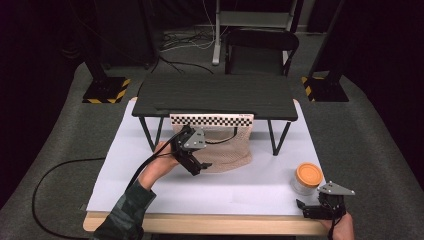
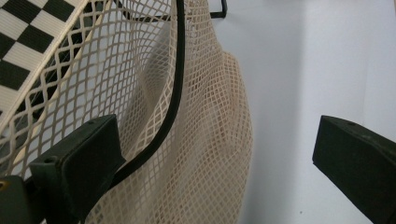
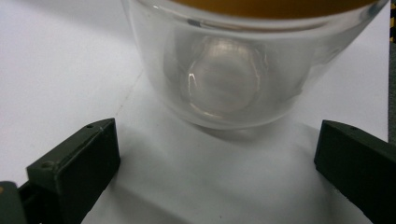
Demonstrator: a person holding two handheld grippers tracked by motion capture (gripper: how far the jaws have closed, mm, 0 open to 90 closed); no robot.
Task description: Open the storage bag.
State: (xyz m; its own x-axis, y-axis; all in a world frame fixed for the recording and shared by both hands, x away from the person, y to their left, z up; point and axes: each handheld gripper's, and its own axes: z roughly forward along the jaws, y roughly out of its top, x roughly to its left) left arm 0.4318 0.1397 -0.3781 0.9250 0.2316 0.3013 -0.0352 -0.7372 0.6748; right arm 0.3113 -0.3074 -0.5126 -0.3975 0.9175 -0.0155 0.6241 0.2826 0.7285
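My left tool (image 1: 196,161) sits at the mesh bag (image 1: 225,147), jaws apart; in the left gripper view one jaw presses against the netting (image 2: 201,140) beside the bag's black rim wire (image 2: 173,102), the other stands clear over the white sheet. The bag hangs from the front edge of a small black table (image 1: 215,95), below a checkered strip (image 1: 212,119), and its lower part rests on the sheet. I cannot tell whether anything lies inside it.

My right tool (image 1: 320,209) is at the near right corner of the worktop (image 1: 200,222), jaws apart and holding nothing. Just beyond it stands a clear jar (image 1: 306,180) with an orange lid (image 1: 308,174); in the right gripper view the jar (image 3: 233,79) is upright between the lines of the two jaws, not touched. Its contents are blurred.

The white sheet (image 1: 150,185) covers the worktop. Around it: grey carpet, a black chair (image 1: 260,50), two stand bases with yellow-black stripes (image 1: 106,90), and loose cables on the floor.
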